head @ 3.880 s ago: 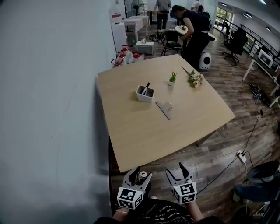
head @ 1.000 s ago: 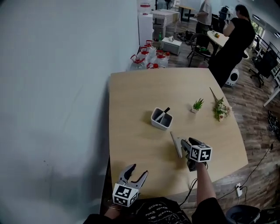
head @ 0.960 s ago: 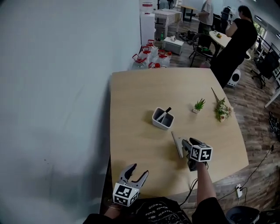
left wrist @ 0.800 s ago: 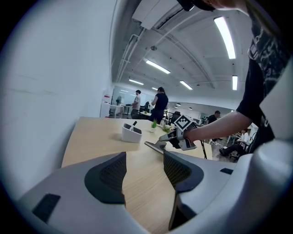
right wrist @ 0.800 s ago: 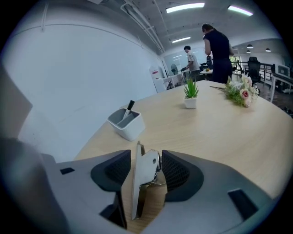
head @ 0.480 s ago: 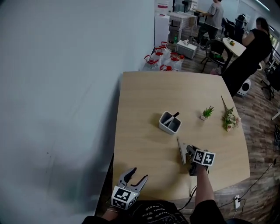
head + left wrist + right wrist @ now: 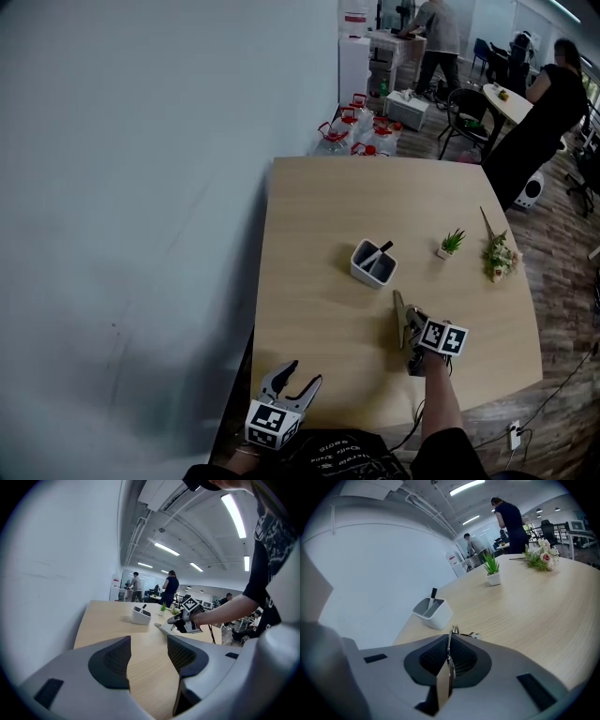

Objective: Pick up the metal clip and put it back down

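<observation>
The metal clip (image 7: 399, 317), a thin grey plate, is at the near right of the wooden table (image 7: 309, 309). My right gripper (image 7: 411, 328) is shut on it. In the right gripper view the plate (image 7: 449, 665) stands on edge, pinched between the two black pads, and its wire end pokes out ahead of them. My left gripper (image 7: 292, 386) hangs open and holds nothing, just off the table's near edge. The left gripper view shows its jaws (image 7: 147, 656) apart, with the right gripper (image 7: 182, 619) and the clip (image 7: 164, 630) beyond them.
A white pen holder (image 7: 374, 262) with a black pen stands mid-table, just beyond the clip. A small potted plant (image 7: 451, 244) and a flower bunch (image 7: 499, 255) lie at the far right. A wall runs along the left. Water jugs (image 7: 356, 136) and people are behind the table.
The right gripper's jaws have closed onto the clip, and the clip's edge now stands up from the table. The left gripper has stayed where it was.
</observation>
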The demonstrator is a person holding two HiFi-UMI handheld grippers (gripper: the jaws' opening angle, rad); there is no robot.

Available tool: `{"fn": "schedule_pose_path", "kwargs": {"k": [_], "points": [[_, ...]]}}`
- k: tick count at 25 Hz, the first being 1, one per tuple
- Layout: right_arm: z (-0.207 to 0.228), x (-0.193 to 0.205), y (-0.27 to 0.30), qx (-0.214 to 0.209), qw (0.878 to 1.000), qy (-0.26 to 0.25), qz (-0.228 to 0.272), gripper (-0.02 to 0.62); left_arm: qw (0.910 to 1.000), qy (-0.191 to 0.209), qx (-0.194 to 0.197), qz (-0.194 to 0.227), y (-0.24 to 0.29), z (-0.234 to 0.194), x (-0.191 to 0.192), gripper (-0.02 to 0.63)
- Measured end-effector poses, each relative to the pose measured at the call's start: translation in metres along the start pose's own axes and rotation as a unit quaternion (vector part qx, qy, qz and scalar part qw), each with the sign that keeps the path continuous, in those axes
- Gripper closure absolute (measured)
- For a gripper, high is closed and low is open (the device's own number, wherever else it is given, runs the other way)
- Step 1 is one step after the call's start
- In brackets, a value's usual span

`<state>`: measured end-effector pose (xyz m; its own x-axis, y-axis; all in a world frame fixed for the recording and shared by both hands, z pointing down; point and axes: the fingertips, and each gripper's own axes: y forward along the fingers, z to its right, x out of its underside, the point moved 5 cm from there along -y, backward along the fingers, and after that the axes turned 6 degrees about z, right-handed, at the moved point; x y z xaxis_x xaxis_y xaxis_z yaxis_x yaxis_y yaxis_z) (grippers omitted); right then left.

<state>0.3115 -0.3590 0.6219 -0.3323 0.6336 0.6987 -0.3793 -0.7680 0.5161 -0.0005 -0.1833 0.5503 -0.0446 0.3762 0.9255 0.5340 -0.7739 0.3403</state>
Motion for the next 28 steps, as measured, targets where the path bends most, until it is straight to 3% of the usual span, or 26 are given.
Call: {"fn": "schedule_pose_path", "kwargs": {"k": [15, 21, 28], "points": [[-0.071, -0.031, -0.071, -0.009, 0.991, -0.09, 0.096, 0.572, 0.999, -0.02, -0.01, 0.038, -0.018, -0.007, -0.005, 0.359], [-0.111, -0.018, -0.109, -0.017, 0.985, -0.12, 0.12, 0.572, 0.9985, -0.015, 0.003, 0.053, -0.02, -0.01, -0.011, 0.359], [-0.14, 0.016, -0.151, -0.017, 0.983, -0.12, 0.138, 0.574, 0.9976, -0.007, 0.029, 0.063, -0.02, -0.003, -0.013, 0.359]]}}
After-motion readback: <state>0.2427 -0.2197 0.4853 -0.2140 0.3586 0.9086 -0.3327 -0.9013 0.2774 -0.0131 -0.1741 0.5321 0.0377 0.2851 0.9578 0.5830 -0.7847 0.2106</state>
